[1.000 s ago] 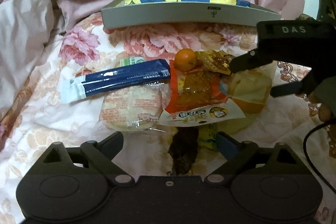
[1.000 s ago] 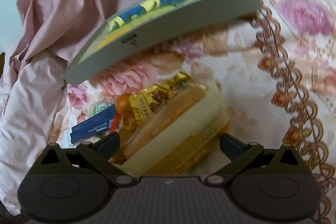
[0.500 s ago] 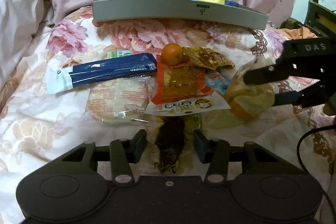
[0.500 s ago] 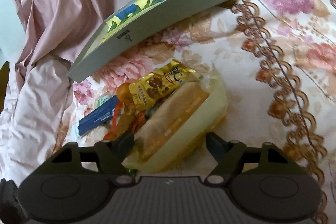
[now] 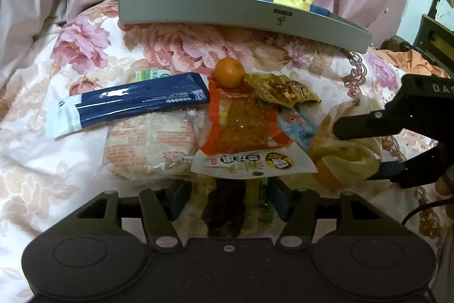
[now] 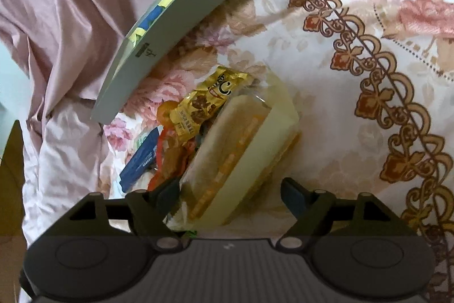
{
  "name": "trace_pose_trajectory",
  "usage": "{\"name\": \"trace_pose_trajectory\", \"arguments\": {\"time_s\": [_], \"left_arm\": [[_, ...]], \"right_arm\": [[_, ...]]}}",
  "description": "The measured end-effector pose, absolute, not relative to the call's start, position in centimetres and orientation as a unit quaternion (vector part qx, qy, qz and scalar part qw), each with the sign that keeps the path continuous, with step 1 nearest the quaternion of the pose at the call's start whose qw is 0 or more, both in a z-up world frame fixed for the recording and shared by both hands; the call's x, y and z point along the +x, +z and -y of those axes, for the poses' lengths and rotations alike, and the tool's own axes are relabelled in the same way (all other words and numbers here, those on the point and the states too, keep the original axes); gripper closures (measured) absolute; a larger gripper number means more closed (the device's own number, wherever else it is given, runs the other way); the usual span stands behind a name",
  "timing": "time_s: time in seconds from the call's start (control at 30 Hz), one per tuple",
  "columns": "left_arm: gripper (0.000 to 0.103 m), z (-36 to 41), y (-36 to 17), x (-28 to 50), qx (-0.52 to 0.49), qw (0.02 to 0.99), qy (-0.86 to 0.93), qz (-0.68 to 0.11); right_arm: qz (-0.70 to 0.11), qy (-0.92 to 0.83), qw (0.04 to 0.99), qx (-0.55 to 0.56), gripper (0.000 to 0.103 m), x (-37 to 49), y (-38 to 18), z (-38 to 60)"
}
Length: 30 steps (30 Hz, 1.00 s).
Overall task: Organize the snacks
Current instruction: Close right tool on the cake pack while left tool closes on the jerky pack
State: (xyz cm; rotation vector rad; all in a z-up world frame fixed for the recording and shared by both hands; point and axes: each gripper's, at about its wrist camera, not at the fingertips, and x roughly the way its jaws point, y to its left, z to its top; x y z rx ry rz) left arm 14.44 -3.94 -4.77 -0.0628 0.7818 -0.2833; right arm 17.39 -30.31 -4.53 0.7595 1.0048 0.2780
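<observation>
The snacks lay heaped on the flowered bed [image 5: 71, 161], just near of the grey tray [image 5: 227, 16], probably so each could go across quickly. The left tool [image 5: 227, 195], jaws opening, straddled a dark packet [image 5: 224, 209] at the near edge without pressing it. The right tool [image 6: 231, 190], jaws also opening, bracketed the wrapped sandwich [image 6: 244, 149] on the right, loosely. Counted: one orange [image 5: 229, 72], one blue sachet [image 5: 133, 104], one pale bun [image 5: 150, 146], one red-trimmed pouch [image 5: 244, 132], one gold packet [image 5: 281, 90].
</observation>
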Motion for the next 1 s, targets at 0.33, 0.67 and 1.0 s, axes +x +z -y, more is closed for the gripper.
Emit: {"name": "trace_pose_trajectory", "arguments": {"time_s": [0.33,0.67,1.0], "left_arm": [[0.055,4.2,-4.6,13.5,-0.044,0.915,-0.133,-0.379],[0.057,3.8,-4.1,10.4,-0.09,0.911,-0.115,-0.384],[0.044,4.6,-4.4,9.5,-0.073,0.903,-0.136,-0.4]], "right_arm": [[-0.458,0.131,0.81,0.342,0.018,18.4,-4.9,29.6],[-0.443,0.159,0.818,0.331,0.036,17.7,-4.4,29.0],[-0.43,0.181,0.826,0.316,0.044,17.4,-3.8,28.4]]}}
